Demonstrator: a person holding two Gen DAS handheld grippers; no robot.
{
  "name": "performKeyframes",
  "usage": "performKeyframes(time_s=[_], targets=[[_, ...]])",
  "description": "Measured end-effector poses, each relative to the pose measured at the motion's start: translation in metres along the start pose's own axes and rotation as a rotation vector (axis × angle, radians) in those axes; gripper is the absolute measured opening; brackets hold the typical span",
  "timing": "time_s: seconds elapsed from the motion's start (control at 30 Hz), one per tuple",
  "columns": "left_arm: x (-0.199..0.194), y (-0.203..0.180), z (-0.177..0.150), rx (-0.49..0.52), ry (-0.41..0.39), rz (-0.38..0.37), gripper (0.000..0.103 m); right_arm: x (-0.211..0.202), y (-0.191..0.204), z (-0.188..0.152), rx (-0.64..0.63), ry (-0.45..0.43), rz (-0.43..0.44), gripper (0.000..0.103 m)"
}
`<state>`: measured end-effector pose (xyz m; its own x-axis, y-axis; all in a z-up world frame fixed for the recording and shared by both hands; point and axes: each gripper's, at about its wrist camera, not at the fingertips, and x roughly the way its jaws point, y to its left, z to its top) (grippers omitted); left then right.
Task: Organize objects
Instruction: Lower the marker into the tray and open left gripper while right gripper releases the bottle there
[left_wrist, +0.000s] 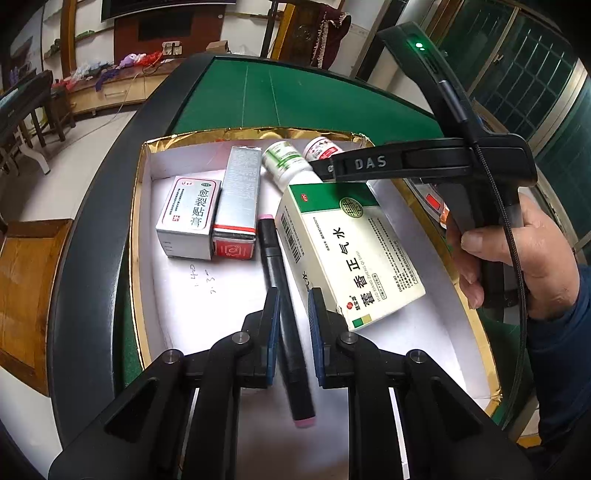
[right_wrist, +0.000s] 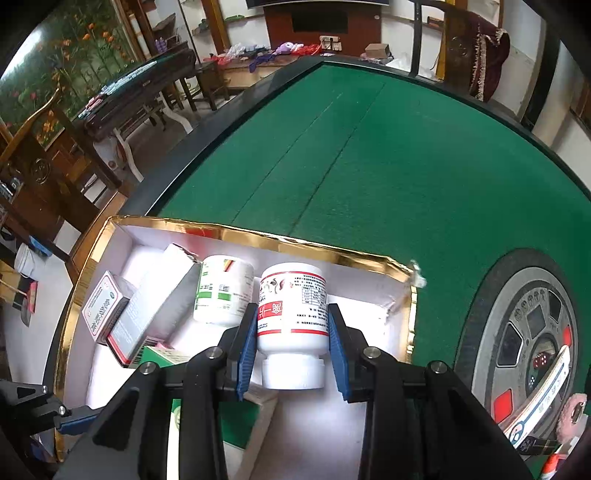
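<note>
A gold-rimmed white box (left_wrist: 140, 206) on the green table holds medicine items. My left gripper (left_wrist: 293, 317) is open above a black marker with pink ends (left_wrist: 282, 306) that lies in the box between the fingers. My right gripper (right_wrist: 293, 343) is over the far corner of the box (right_wrist: 332, 254); its blue pads touch the sides of a white bottle with a red label (right_wrist: 293, 314), cap toward the camera. A white bottle with a green label (right_wrist: 221, 291) lies to its left. A large green-white carton (left_wrist: 347, 251) lies beside the marker.
Two small cartons, a grey one (left_wrist: 192, 218) and a silver-red one (left_wrist: 240, 195), lie at the box's left. A round dice console (right_wrist: 532, 343) sits in the table to the right, with small items at its edge. The green felt (right_wrist: 369, 155) stretches beyond the box.
</note>
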<state>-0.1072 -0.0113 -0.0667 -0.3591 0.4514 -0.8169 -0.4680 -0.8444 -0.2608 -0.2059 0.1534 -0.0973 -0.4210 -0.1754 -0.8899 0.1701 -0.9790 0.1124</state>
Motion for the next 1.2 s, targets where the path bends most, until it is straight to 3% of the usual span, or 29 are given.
performKeyframes(time_s=[0.67,0.9,1.03,1.2], targets=[[-0.001,-0.01,0.001,0.011,-0.018,0.043,0.014,0.003,0.012,-0.004,-0.02,0.005,-0.016,0.037],[0.0,-0.006,0.003,-0.013,-0.019,0.039,0.014,-0.016,0.008,-0.004,-0.019,-0.045,-0.044,0.062],[-0.004,-0.001,0.003,-0.031,-0.033,0.022,0.026,-0.04,0.001,-0.005,0.007,-0.099,0.013,0.063],[-0.009,-0.007,0.005,-0.015,-0.051,-0.007,0.026,-0.074,-0.015,-0.026,0.075,-0.183,0.111,0.063]])
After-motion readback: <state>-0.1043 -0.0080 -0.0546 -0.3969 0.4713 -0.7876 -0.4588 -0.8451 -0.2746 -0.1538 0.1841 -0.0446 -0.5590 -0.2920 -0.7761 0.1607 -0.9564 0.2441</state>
